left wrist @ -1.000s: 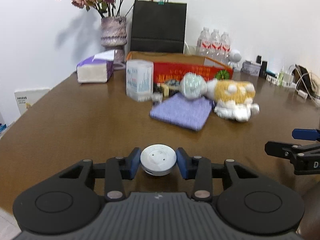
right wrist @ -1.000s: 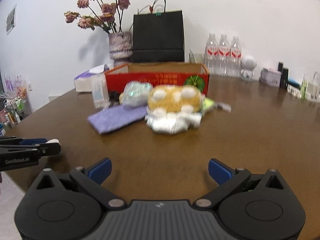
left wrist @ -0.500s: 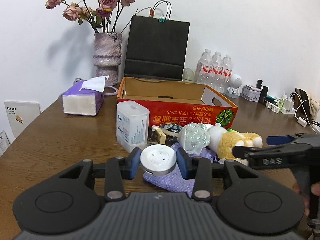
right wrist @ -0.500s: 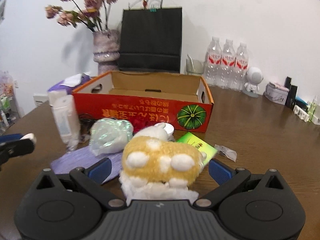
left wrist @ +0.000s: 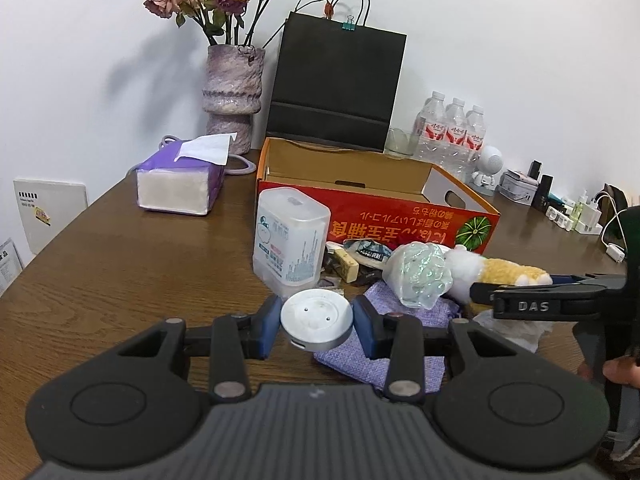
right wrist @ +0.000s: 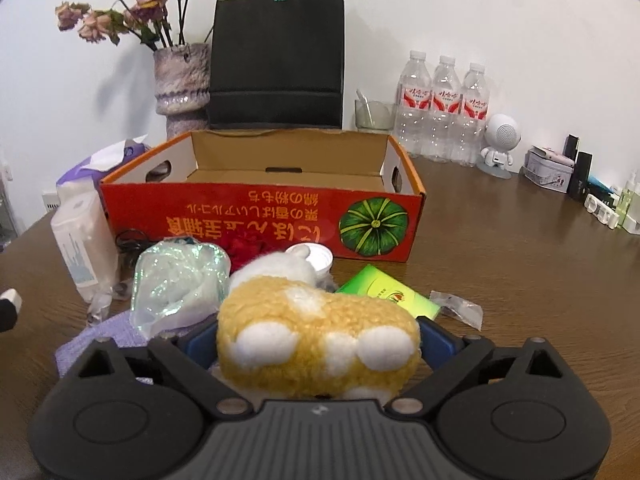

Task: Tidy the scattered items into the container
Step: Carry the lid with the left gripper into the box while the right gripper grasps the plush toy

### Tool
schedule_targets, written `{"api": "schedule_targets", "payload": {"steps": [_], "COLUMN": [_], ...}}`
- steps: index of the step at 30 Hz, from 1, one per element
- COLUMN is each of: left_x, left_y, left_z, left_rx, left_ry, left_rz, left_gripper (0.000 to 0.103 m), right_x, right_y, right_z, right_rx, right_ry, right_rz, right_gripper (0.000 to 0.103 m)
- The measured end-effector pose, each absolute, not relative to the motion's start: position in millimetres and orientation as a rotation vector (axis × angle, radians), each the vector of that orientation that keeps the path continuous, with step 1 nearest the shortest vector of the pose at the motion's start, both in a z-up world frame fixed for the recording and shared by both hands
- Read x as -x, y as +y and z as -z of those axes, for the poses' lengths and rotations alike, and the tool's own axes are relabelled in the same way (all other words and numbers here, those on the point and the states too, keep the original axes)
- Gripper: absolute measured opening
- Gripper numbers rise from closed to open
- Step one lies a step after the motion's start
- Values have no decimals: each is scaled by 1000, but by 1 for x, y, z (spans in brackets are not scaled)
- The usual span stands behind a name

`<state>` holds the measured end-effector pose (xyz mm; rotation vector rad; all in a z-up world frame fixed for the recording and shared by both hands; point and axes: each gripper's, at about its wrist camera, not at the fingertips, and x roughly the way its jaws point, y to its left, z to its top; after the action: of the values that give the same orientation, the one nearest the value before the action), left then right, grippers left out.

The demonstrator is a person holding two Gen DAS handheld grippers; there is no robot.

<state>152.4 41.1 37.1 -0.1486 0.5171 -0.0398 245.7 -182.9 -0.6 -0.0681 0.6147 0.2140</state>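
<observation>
Left gripper [left wrist: 317, 326] clenched on flat round white puck with silver rim [left wrist: 317, 317], carried above the brown wooden counter [left wrist: 120, 264]. A second ago it sat low with the clutter far ahead; now it has closed in and risen a little, so the clear rectangular plastic container with printed label [left wrist: 291, 238] sits just ahead of the fingertips and the open red cardboard box with green pumpkin print [left wrist: 404, 224] lies just behind that. Puck isn't in the box yet; my read is it goes over the near wall next.

Right gripper [right wrist: 318, 344] has swung in from bare counter to straddle the yellow-and-white plush toy [right wrist: 320, 346]. Its jaws are closing, with the plush between them; can't confirm the blue pads are pressing yet, so no grip claimed. Crinkly clear plastic bag [right wrist: 176, 284] just left of it, lilac knitted cloth [right wrist: 108, 338] under that side, green packet [right wrist: 394, 292] just ahead-right. Box straight ahead, interior looks empty where visible.

Means: one item in transit, second about to be grabbed. Risk: cloth snagging with the plush.
</observation>
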Motion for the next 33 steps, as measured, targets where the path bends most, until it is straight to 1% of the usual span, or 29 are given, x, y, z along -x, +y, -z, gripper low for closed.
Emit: {"api": "schedule_targets", "payload": {"steps": [5, 10, 15, 19, 22, 26, 30, 33], "left_x": [-153, -167, -204, -250, -287, -335, -382, -401], "left_y": [41, 39, 32, 19, 12, 2, 6, 10], "left_z": [-41, -60, -96, -117, -119, -104, -83, -70], "left_rx": [147, 159, 151, 113, 128, 100, 112, 121], "left_ry": [499, 467, 389, 359, 383, 431, 562, 633], "left_rz": [53, 99, 127, 99, 81, -26, -87, -96], "left_gripper": [40, 40, 40, 40, 40, 40, 40, 40], "right_x": [-230, -225, -250, -285, -314, -355, -389, -401], "right_y": [-196, -203, -192, -178, -168, -148, -137, -137], "right_z": [-14, -39, -66, -80, -81, -70, -51, -38], "right_rx": [39, 37, 64, 65, 36, 73, 86, 70], "right_ry": [556, 436, 368, 360, 371, 427, 505, 528], "right_rz": [-229, -253, -268, -262, -259, -241, -224, -231], "right_gripper": [97, 97, 97, 97, 97, 97, 97, 97]}}
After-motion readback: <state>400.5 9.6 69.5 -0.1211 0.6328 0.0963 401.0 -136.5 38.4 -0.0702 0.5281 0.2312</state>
